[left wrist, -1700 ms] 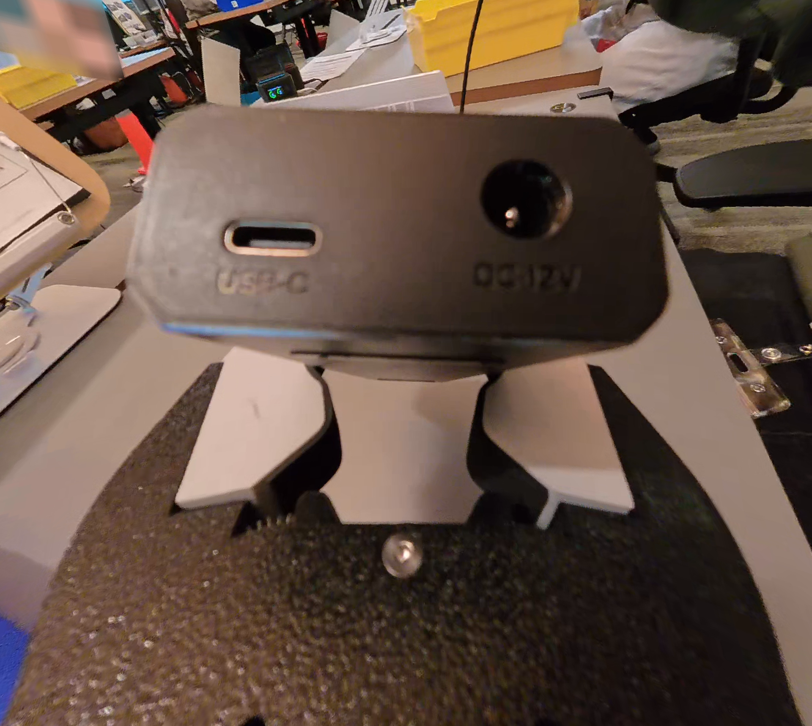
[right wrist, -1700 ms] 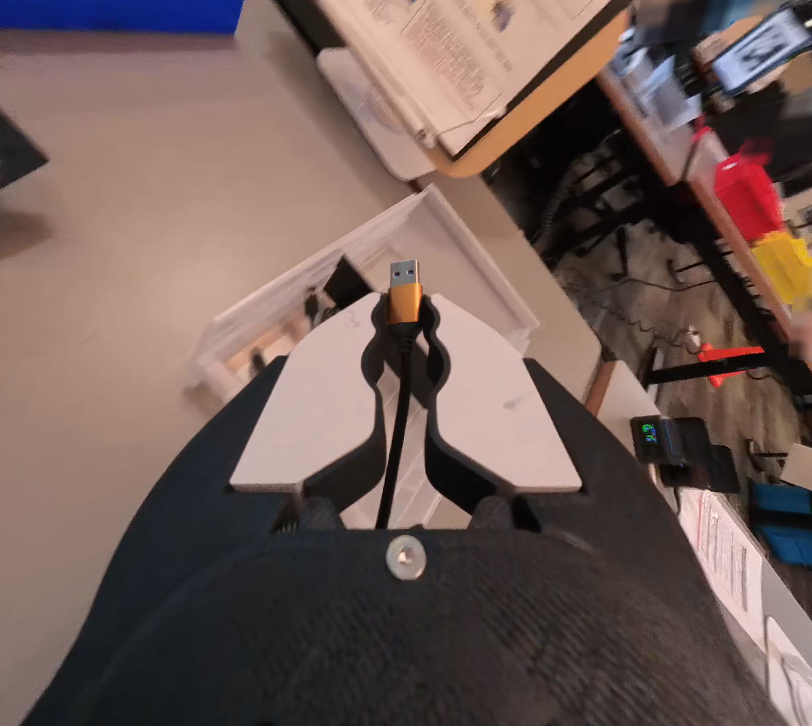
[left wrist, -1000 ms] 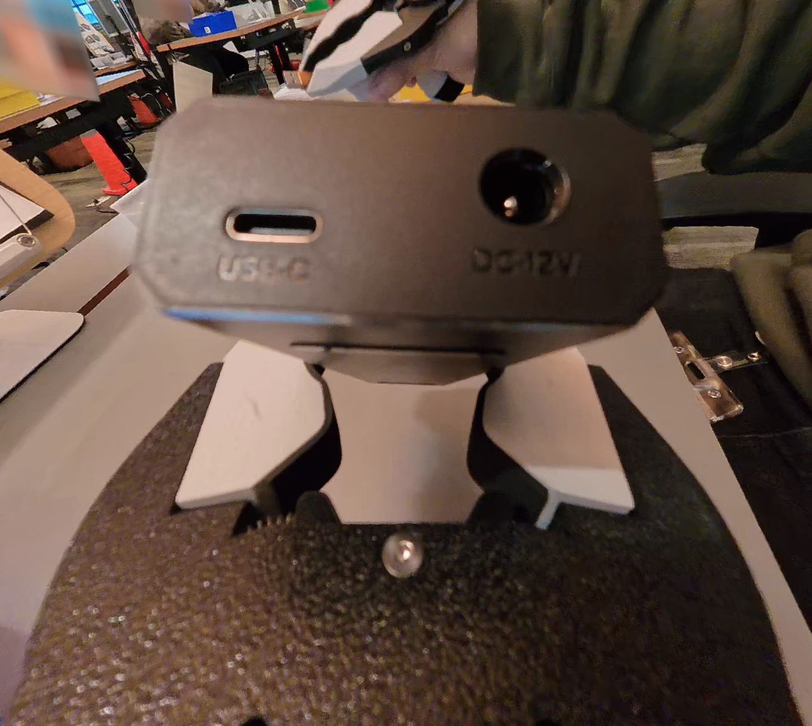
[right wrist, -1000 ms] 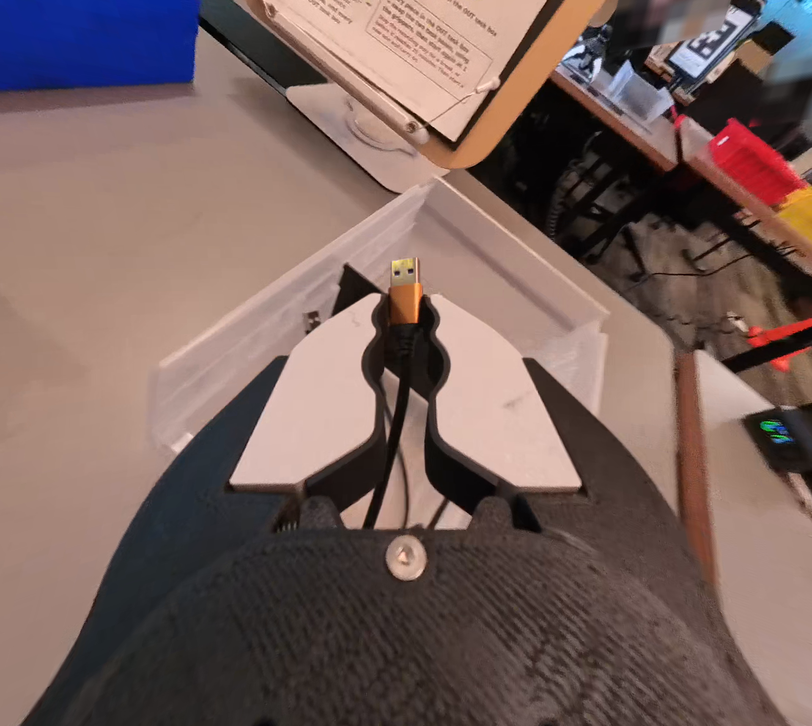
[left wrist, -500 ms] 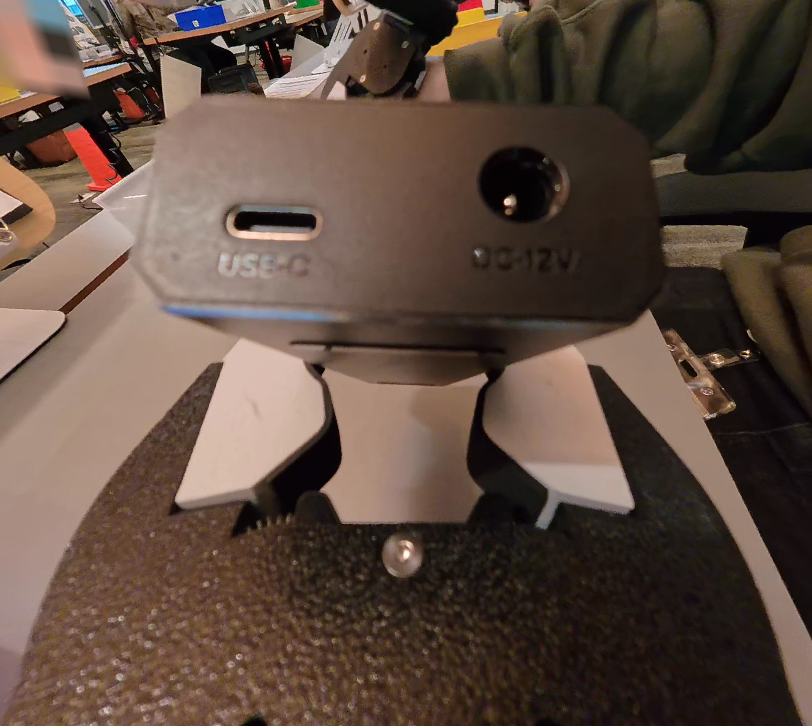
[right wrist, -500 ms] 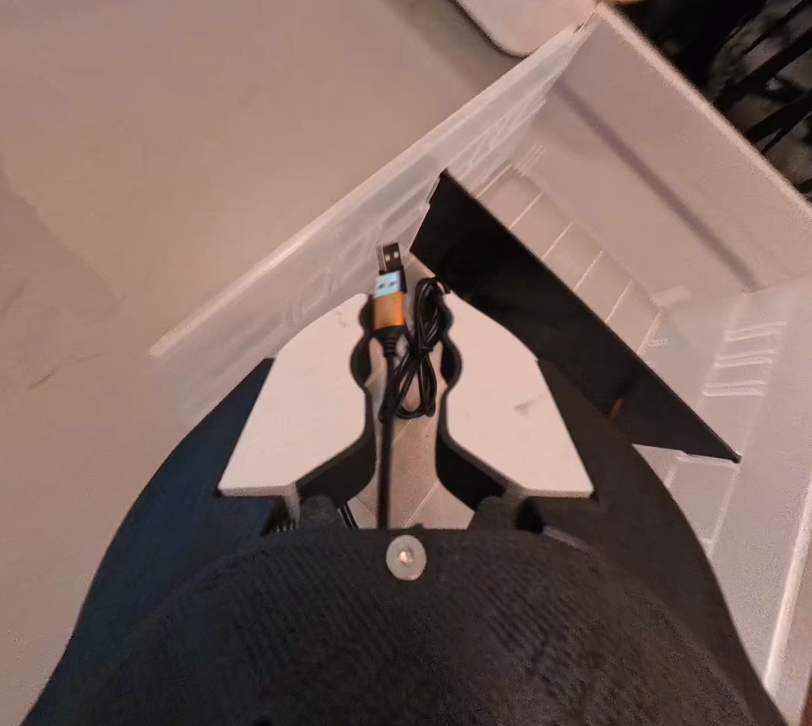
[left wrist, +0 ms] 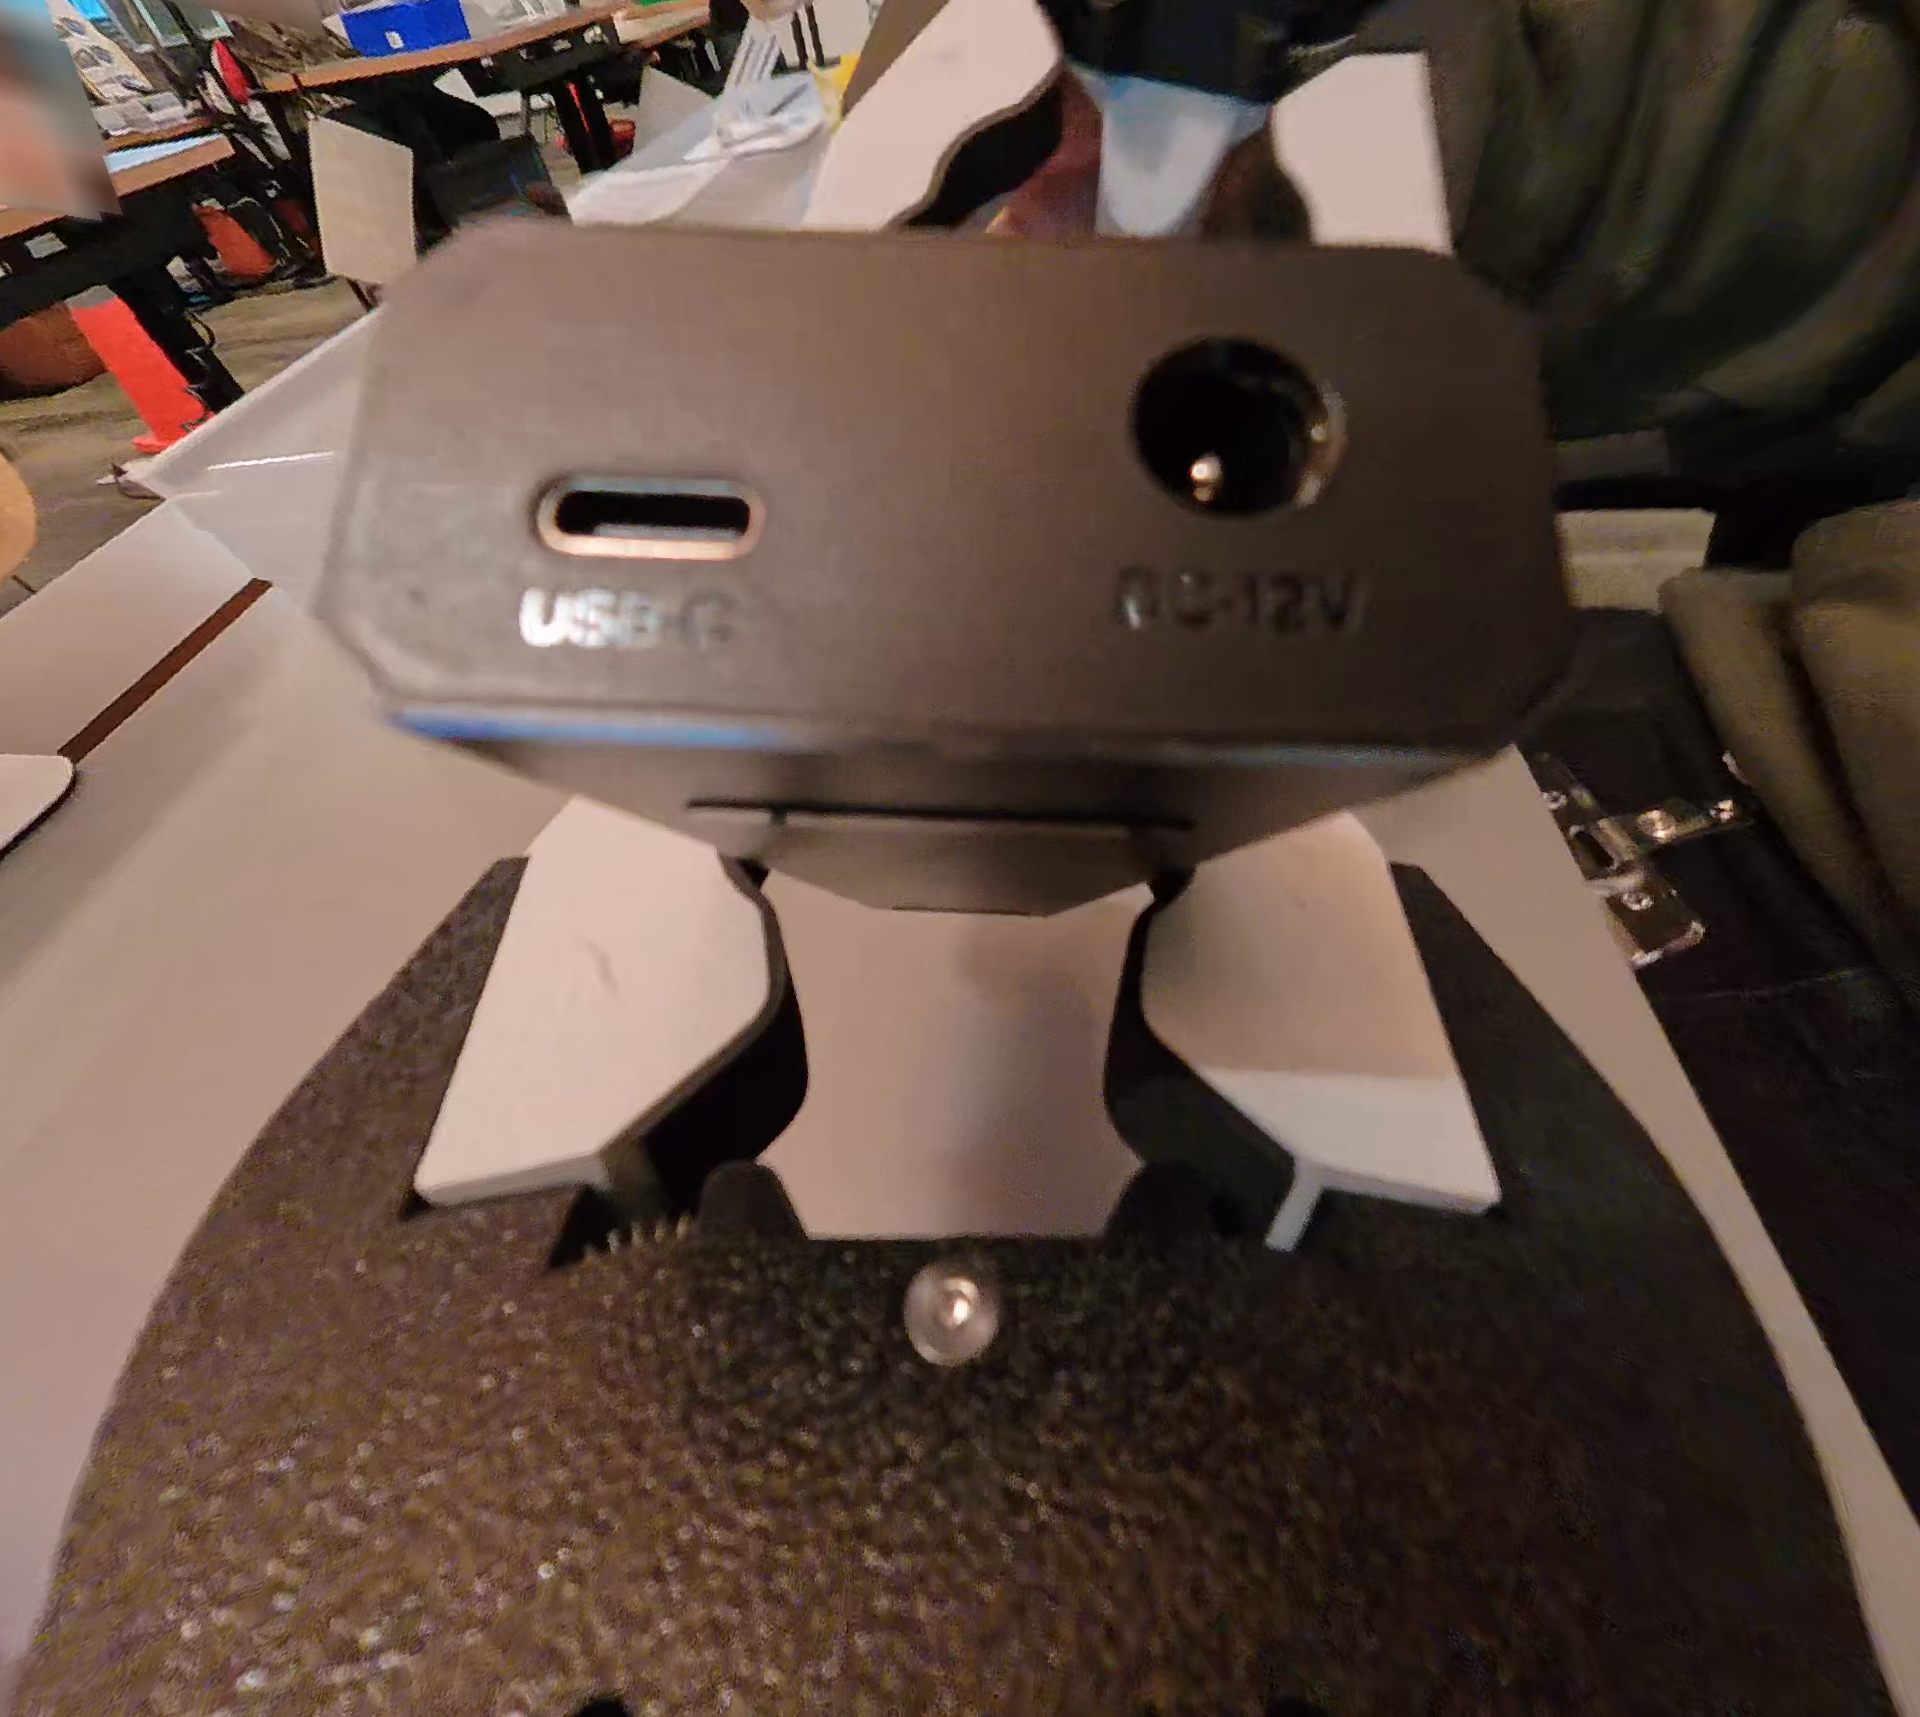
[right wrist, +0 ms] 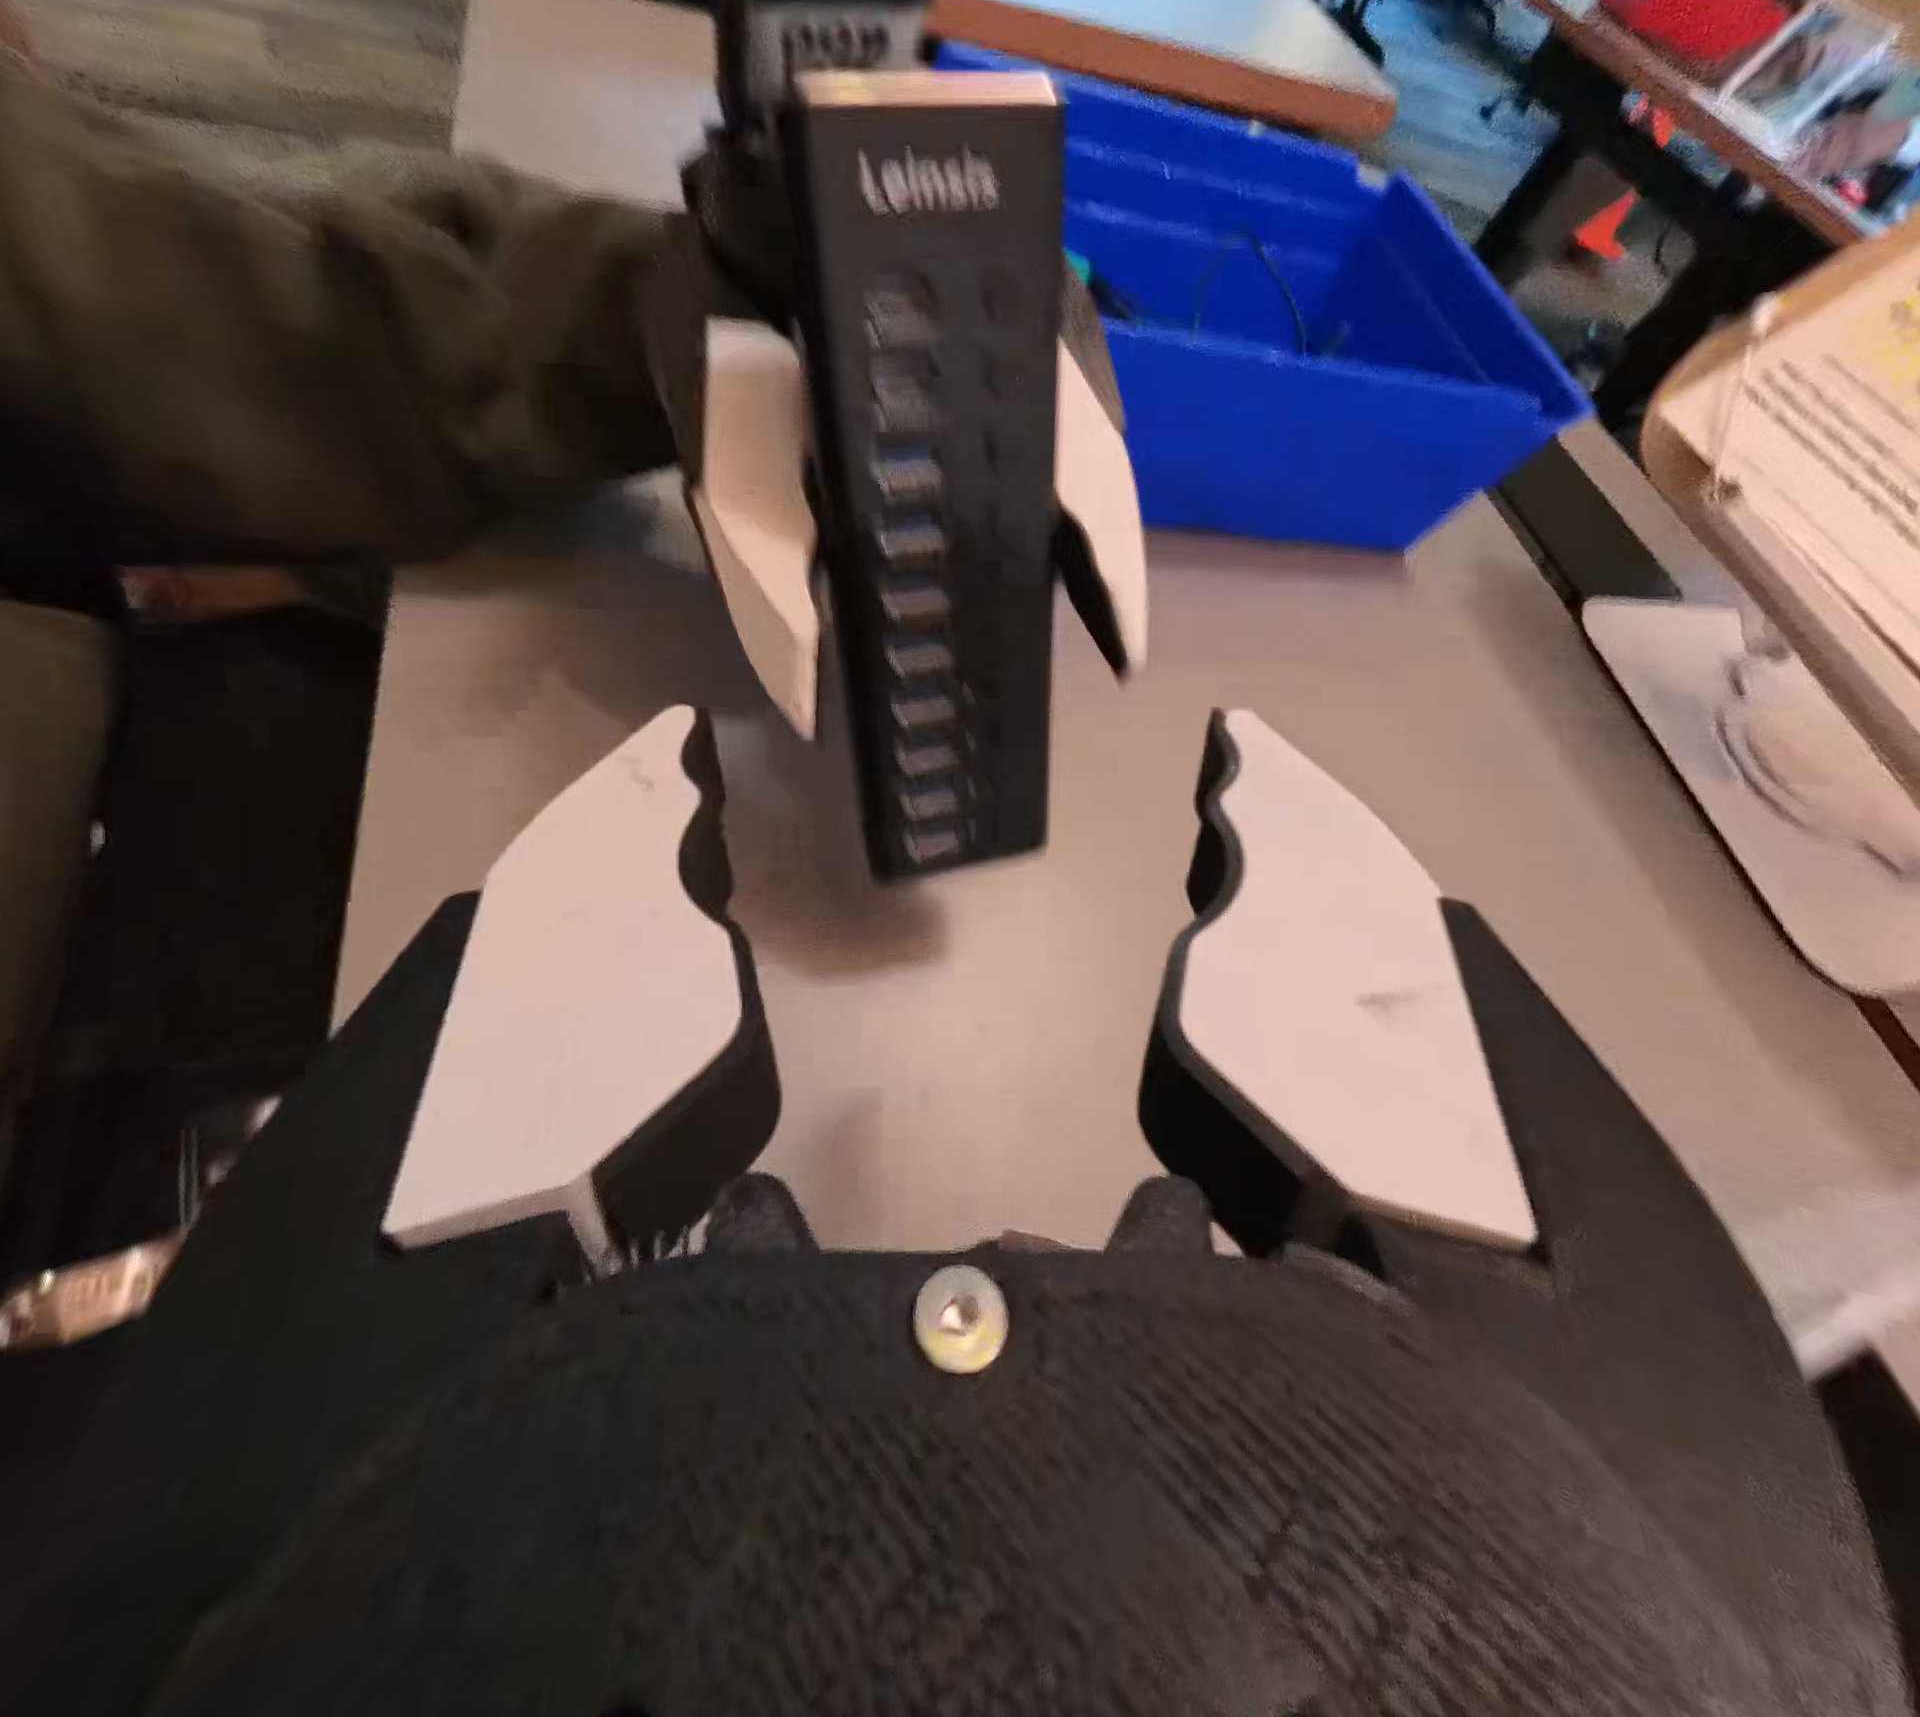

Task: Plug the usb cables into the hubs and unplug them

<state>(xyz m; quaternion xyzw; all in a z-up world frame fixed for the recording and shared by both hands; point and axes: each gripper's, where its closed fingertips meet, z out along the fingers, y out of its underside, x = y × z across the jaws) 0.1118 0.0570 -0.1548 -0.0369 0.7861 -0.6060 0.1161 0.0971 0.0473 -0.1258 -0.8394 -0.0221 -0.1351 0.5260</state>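
My left gripper is shut on a long black USB hub and holds it off the grey table; the hub's end face with two sockets fills the left wrist view. In the right wrist view the hub points toward me, its row of ports showing, clamped by the left gripper. My right gripper is open and empty, and the hub's near end appears between its fingertips. It also shows in the left wrist view, just behind the hub. No USB cable is in view.
A blue bin with thin cables stands on the table behind the hub. A document stand rises at the right. A white tray lies to the left of the hub. A green sleeve reaches in from the left. The tips of one gripper are about 4 cm away from the tips of the other.
My right gripper let go of the orange-tipped USB cable over the white tray, opened, and swung round to face the hub. My left gripper kept hold of the hub.
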